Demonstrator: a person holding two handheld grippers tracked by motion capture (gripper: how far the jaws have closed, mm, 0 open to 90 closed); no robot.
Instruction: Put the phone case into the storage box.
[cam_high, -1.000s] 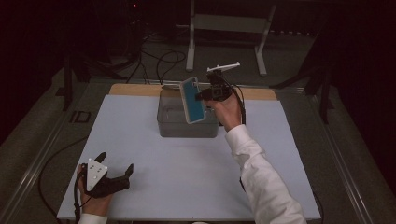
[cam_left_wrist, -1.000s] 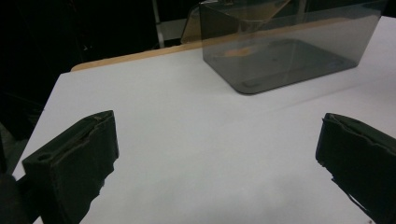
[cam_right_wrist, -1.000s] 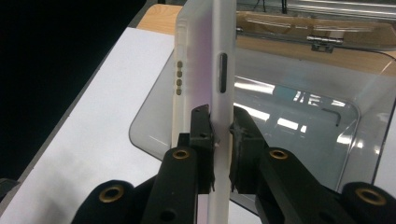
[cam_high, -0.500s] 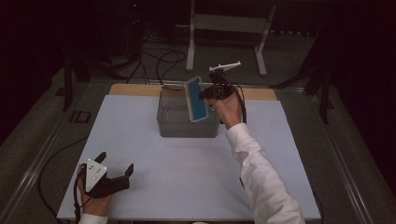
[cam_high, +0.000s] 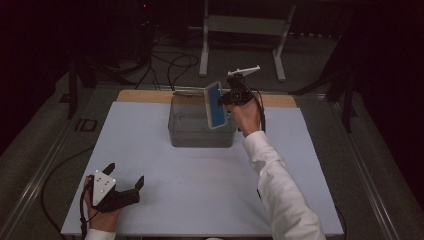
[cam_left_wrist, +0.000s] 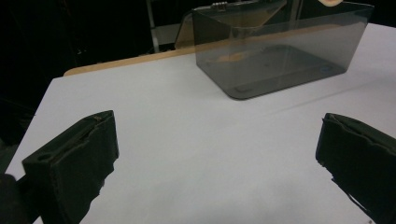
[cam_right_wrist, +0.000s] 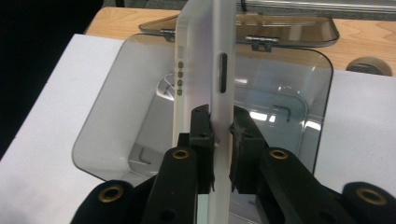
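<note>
Phone (cam_high: 215, 105) over bin's (cam_high: 190, 131) right side, left tool (cam_high: 124, 186) near-left.

The room was dim, its surroundings nearly black; light fell mainly on the white table (cam_high: 200, 200). Glare streaked the box (cam_right_wrist: 280, 116). The near jaws looked soft in both gripper views.

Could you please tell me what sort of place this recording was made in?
Probably a lab or workshop recording station, dim around the edges: a white-topped table, cables trailing over the floor behind it, and a metal stand beyond.
</note>
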